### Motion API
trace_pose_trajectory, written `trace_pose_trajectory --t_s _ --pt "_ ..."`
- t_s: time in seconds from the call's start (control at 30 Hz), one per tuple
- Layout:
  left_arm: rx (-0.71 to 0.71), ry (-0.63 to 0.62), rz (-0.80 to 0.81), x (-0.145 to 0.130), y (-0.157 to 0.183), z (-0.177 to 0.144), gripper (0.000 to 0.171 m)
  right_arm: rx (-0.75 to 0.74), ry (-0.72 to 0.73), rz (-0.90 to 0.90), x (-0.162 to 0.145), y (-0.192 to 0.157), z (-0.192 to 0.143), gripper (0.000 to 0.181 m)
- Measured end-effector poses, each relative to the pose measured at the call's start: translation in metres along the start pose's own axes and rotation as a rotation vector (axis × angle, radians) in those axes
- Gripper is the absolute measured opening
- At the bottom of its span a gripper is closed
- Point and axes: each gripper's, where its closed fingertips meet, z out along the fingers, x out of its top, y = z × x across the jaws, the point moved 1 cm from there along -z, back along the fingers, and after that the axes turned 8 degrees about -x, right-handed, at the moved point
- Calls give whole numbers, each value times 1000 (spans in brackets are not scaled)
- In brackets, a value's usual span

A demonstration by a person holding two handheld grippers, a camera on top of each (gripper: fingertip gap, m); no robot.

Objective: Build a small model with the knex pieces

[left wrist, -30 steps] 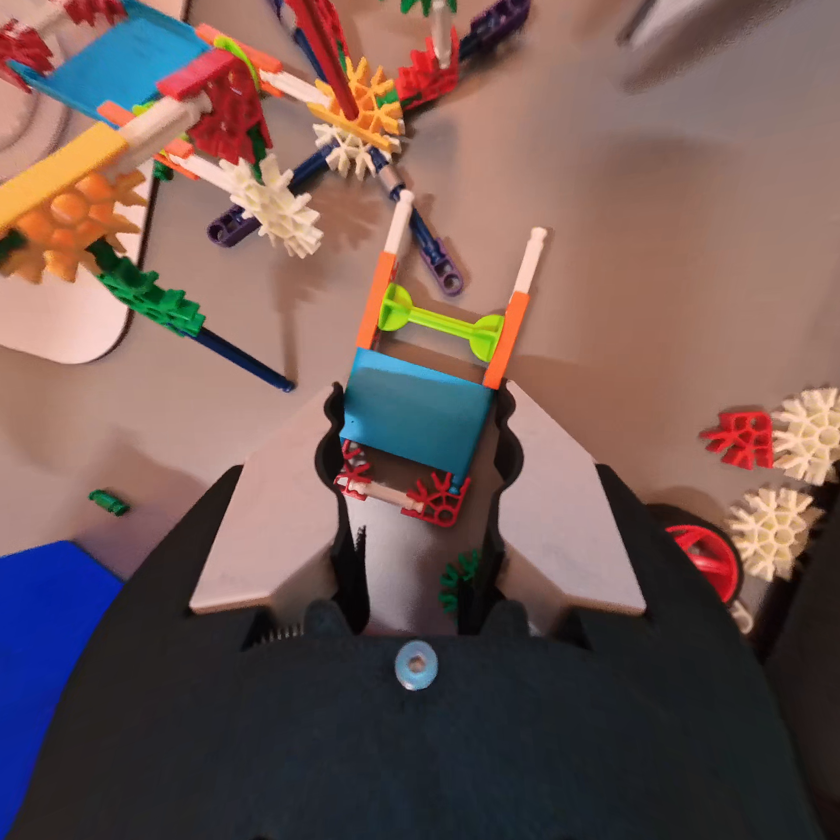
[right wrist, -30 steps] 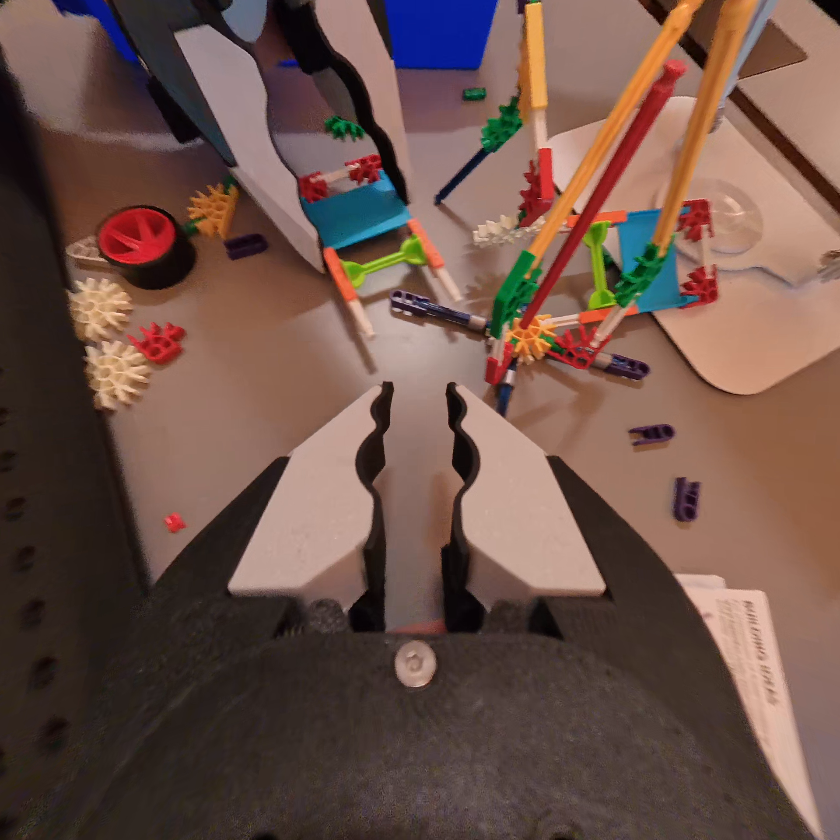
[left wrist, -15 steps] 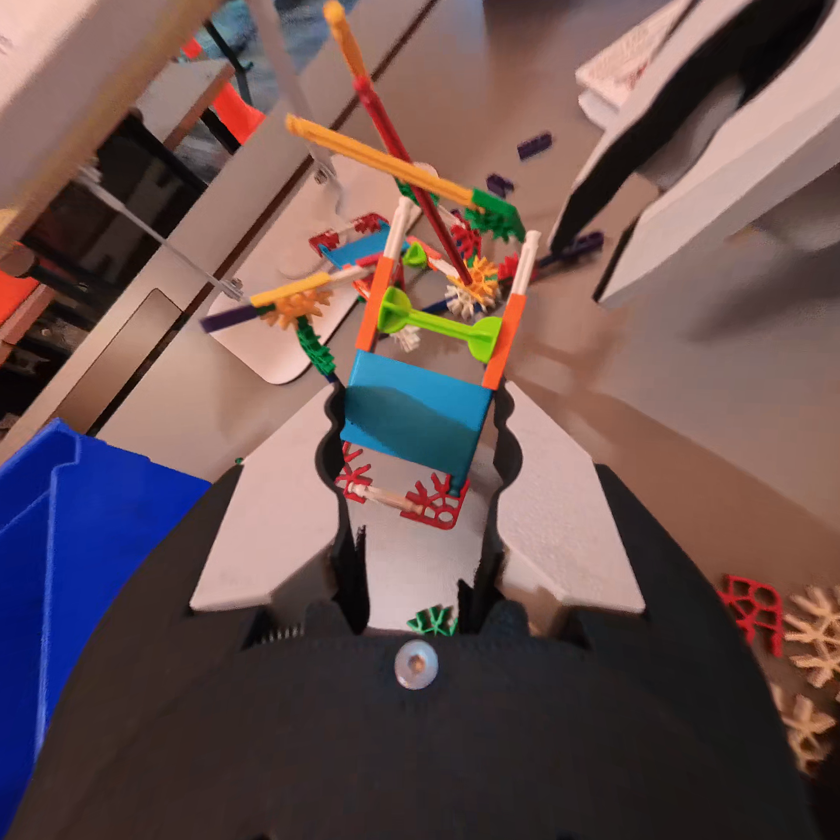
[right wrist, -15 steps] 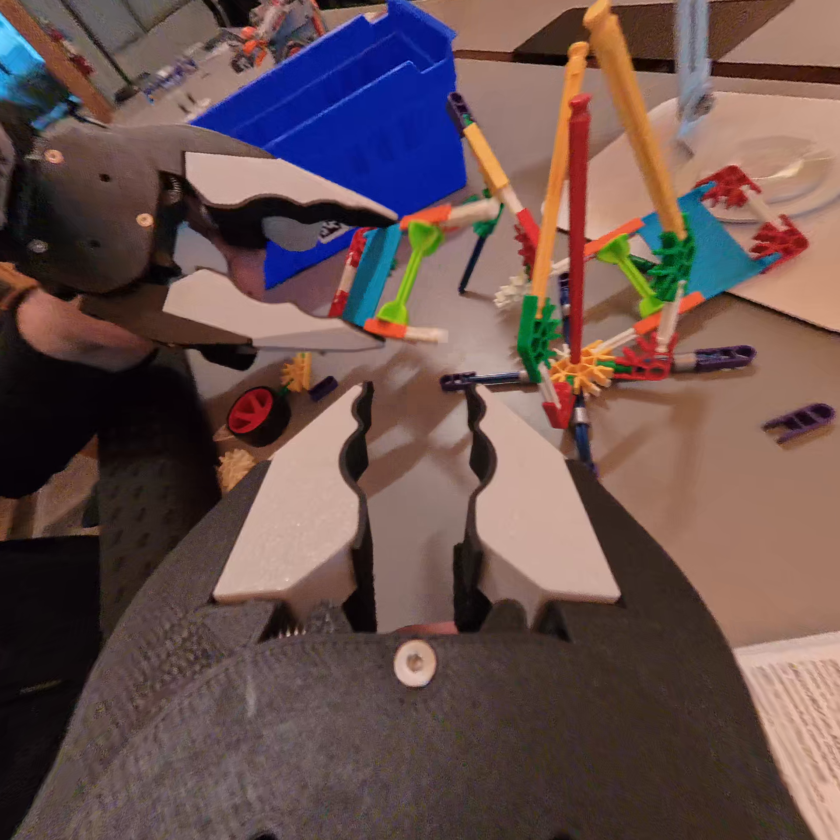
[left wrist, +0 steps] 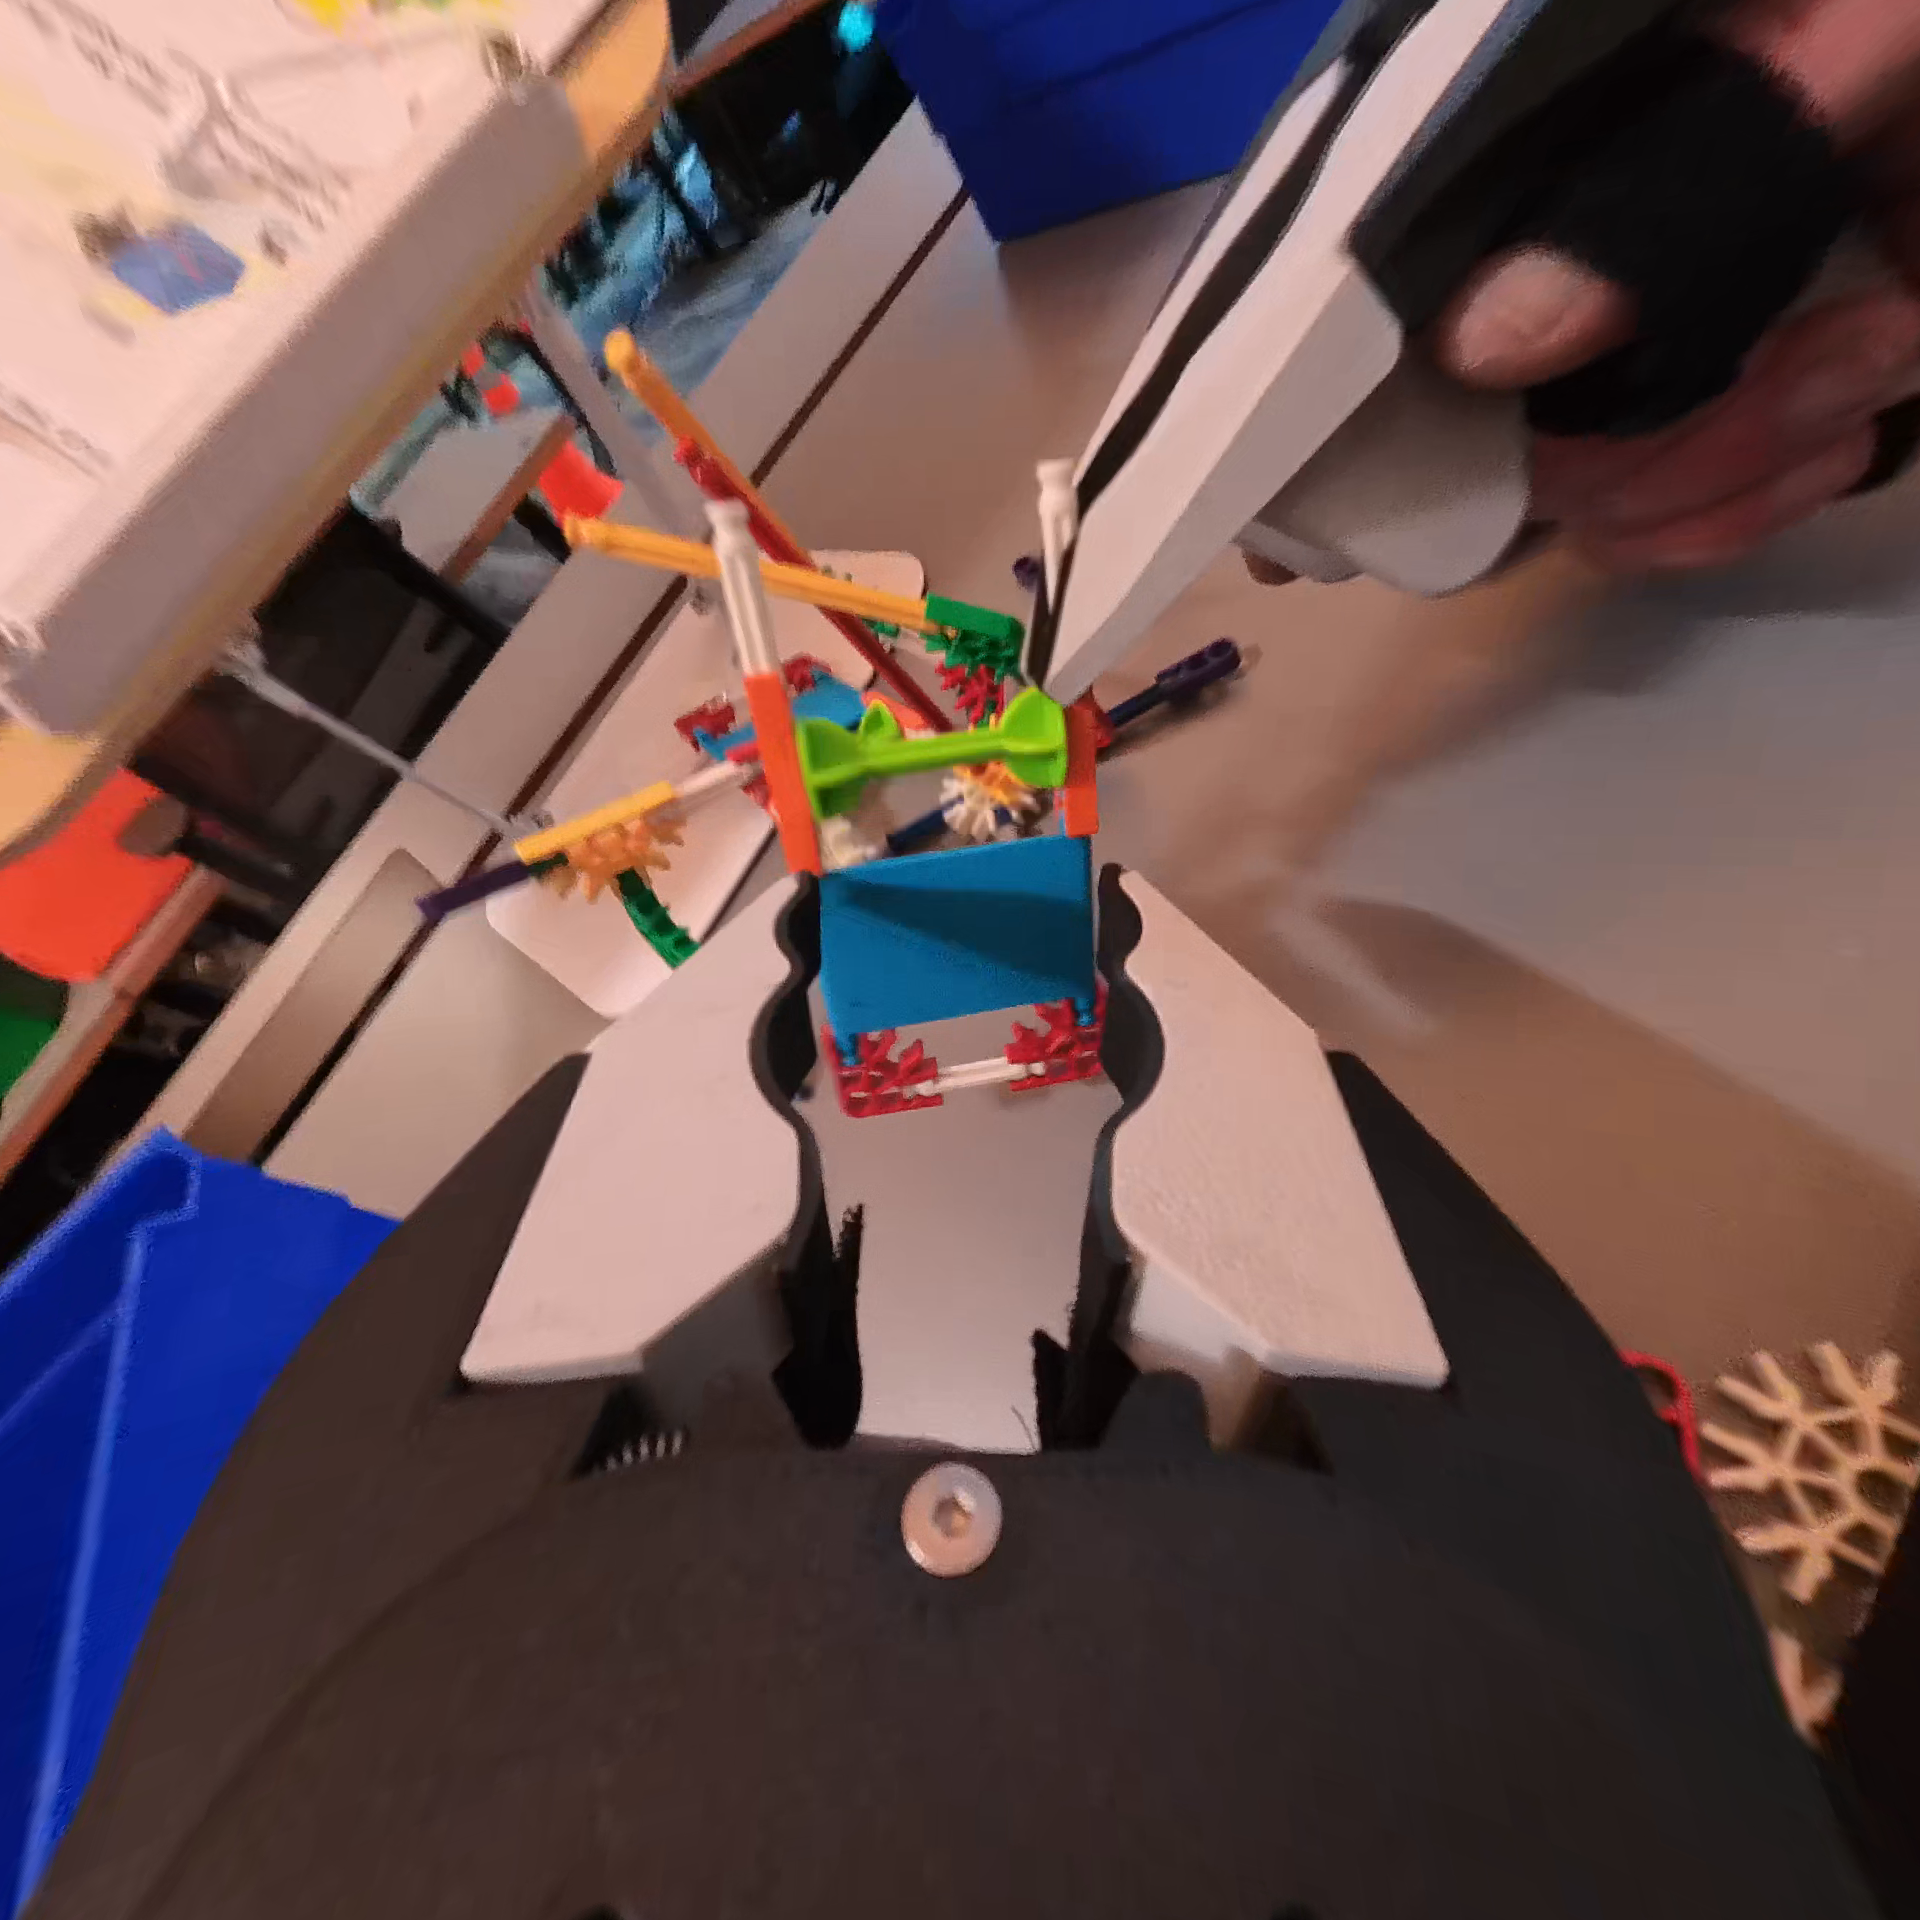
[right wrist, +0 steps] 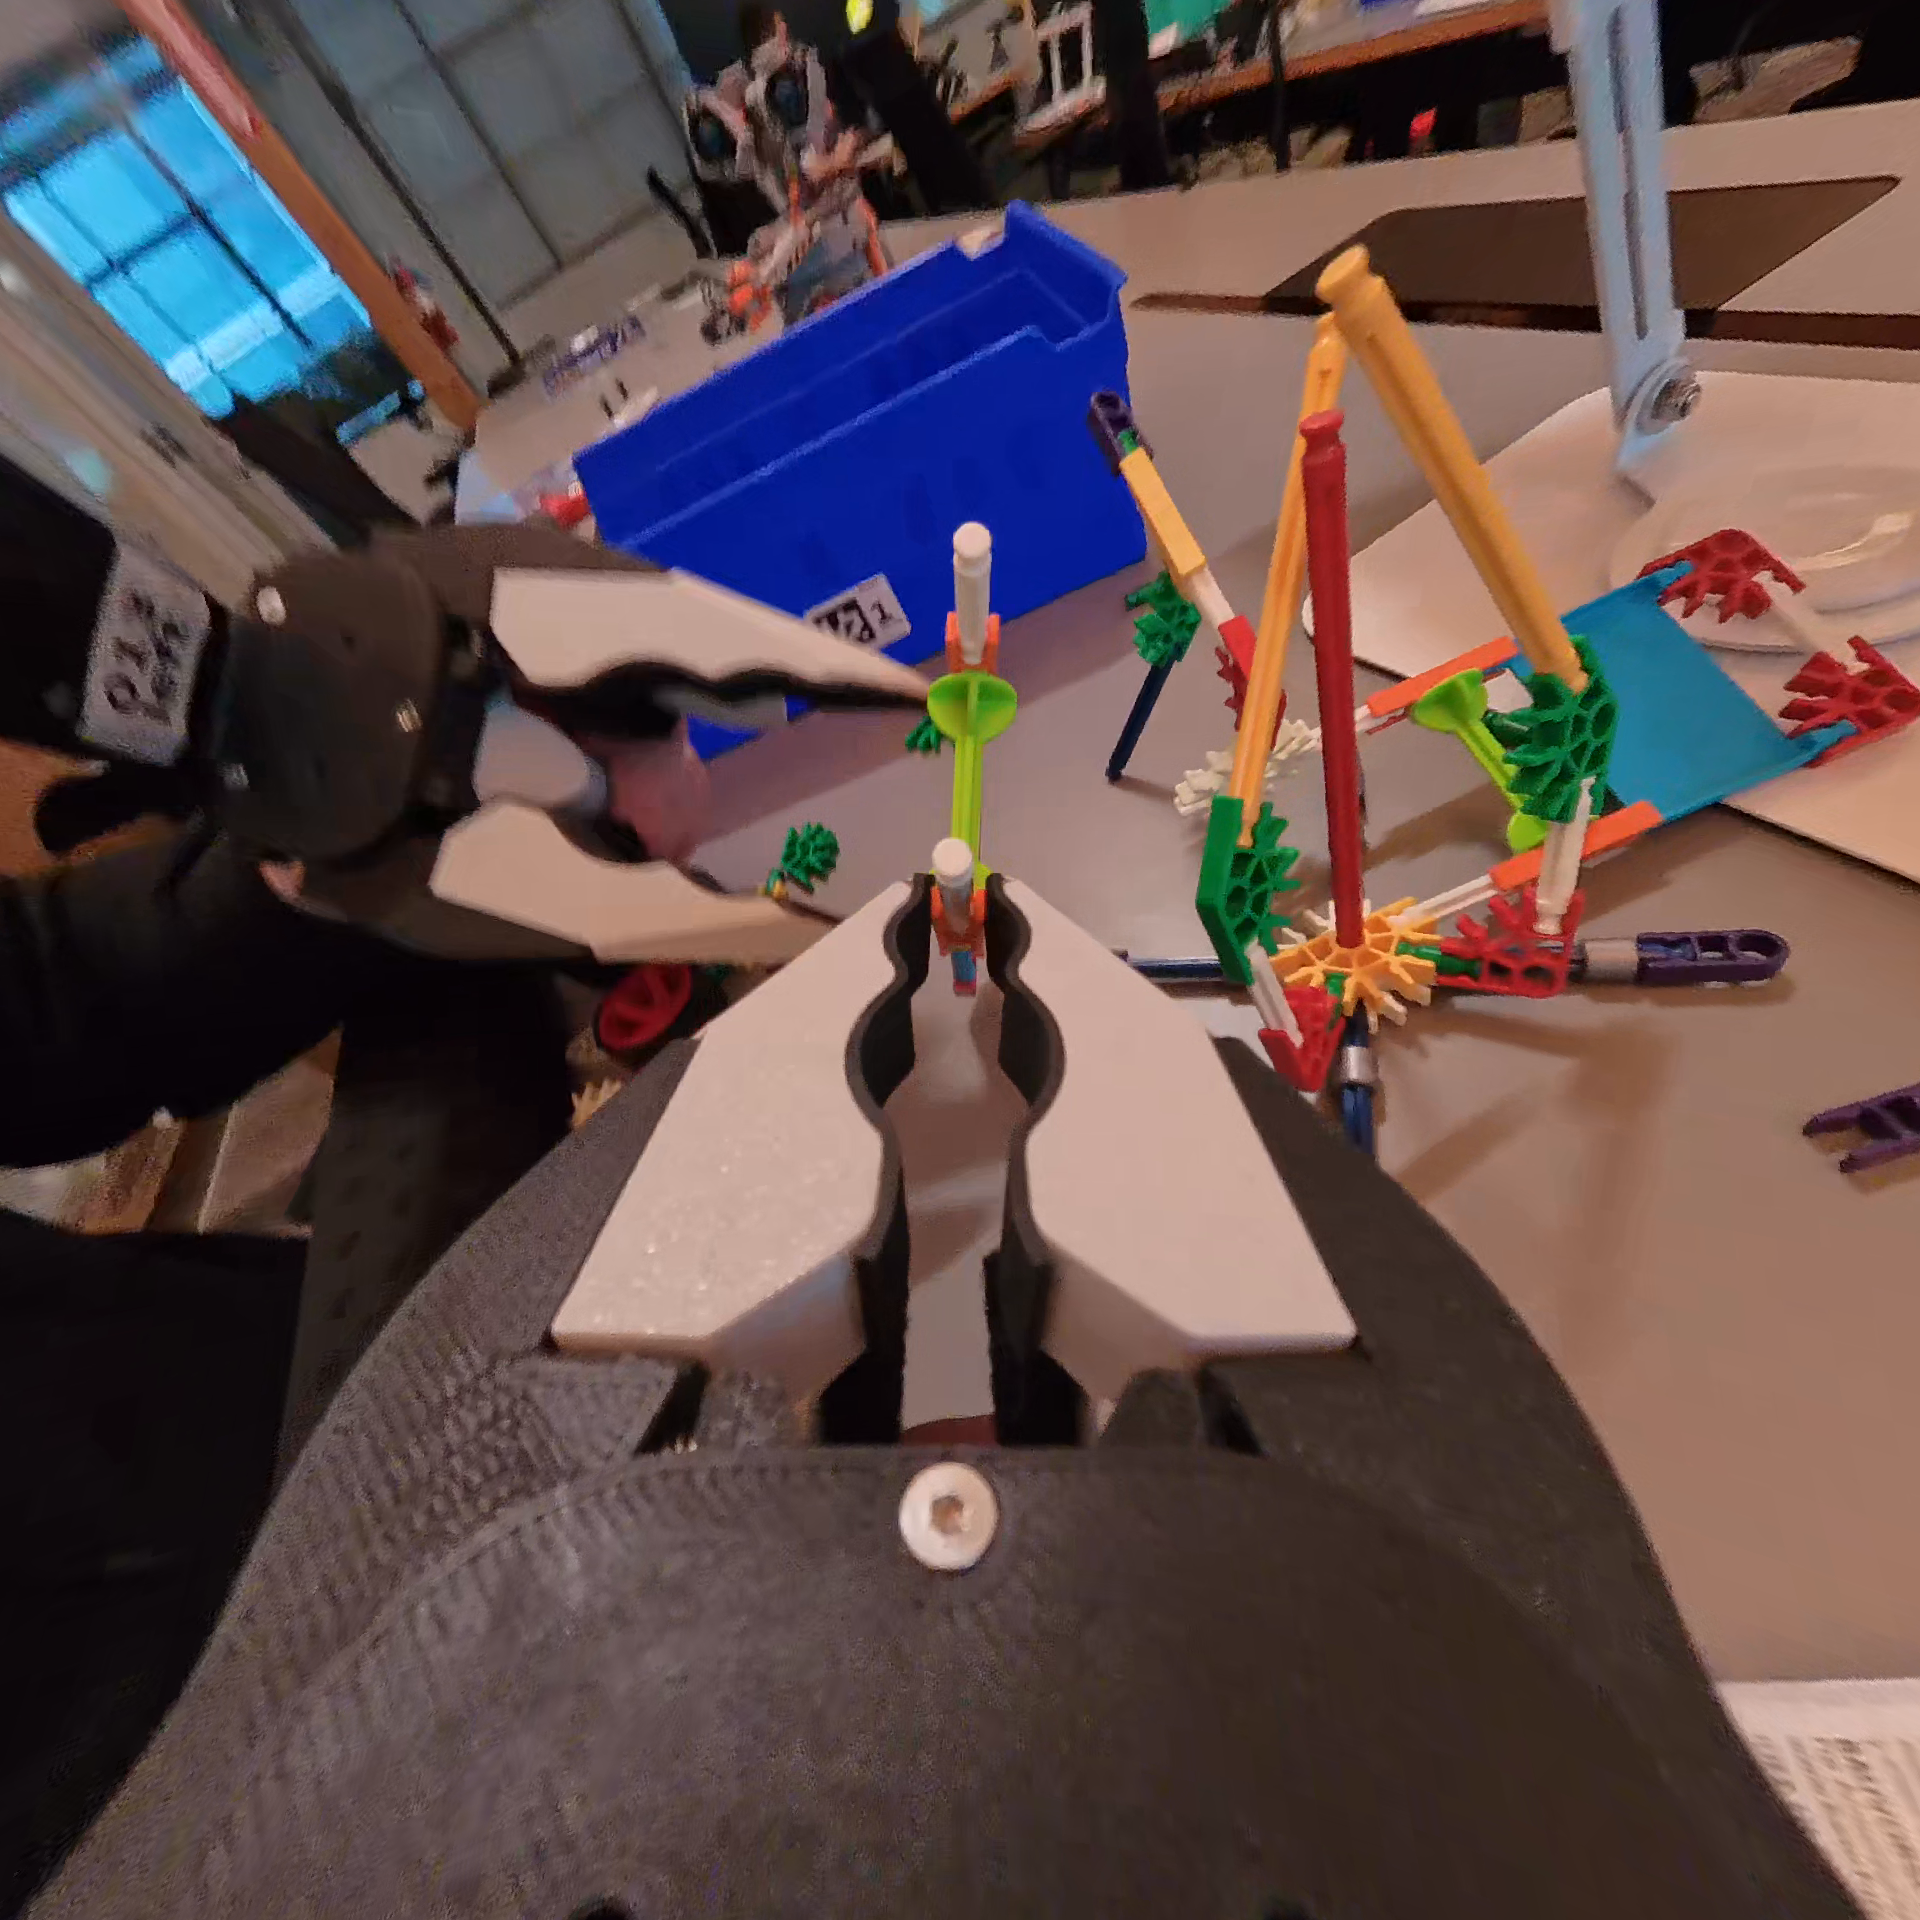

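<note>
Toy frame of plastic rods and connectors is held off the counter between both tools. Left hand-held gripper is clamped on the frame's blue panel, red connectors sitting just inside its fingers. Right hand-held gripper is closed on one orange-and-white side rod; the frame's lime green crossbar runs away from its fingertips to the other side rod. Larger rod model stands on the counter to the right of the frame in the right wrist view, apart from it. Blue bin sits behind. Red wheel lies on the counter under the left tool.
</note>
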Motion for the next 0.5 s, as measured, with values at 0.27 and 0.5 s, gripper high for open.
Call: trace_pose_trajectory --t_s 0.27,0.5 --pt "-330 94 -256 0 2 -10 38 176 -129 -64 -7 -16 -8 7" --pt "-401 5 -411 -20 8 8 12 61 -182 -29 -16 12 4 28"
